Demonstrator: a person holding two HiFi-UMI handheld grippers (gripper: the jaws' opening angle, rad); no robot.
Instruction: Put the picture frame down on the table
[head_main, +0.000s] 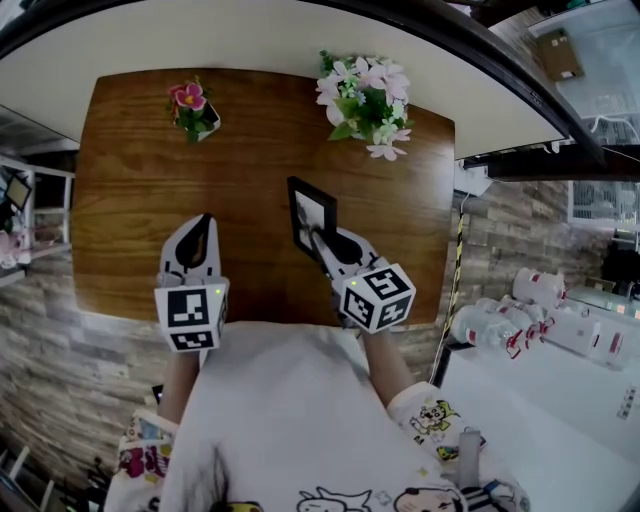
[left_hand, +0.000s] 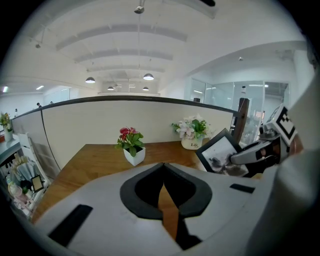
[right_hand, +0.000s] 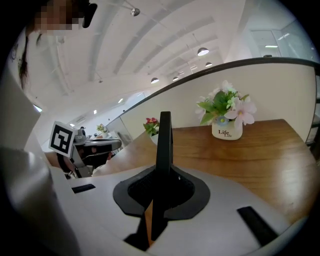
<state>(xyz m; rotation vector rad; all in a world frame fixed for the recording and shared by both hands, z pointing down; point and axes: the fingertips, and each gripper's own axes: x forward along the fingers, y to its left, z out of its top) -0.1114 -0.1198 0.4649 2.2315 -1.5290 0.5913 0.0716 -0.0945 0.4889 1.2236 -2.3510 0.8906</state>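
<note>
Right gripper (head_main: 322, 243) pinching thin black frame (head_main: 309, 211) upright, greyish photo (left_hand: 220, 151) inside, over tabletop (head_main: 130, 200) middle; left gripper (head_main: 199, 235) jaws sitting pressed together, empty.

Tabletop (head_main: 130, 220): smooth brown wood grain, faint sheen. Frame (head_main: 308, 208): matt black. Left tongs (head_main: 207, 221) and right tongs (head_main: 316, 238): smooth white plastic, matt black lining.

The right claw (head_main: 320, 243) grips the picture frame (head_main: 308, 208) upright over the wooden table (head_main: 130, 200) — the left claw (head_main: 203, 236) closed alongside.
</note>
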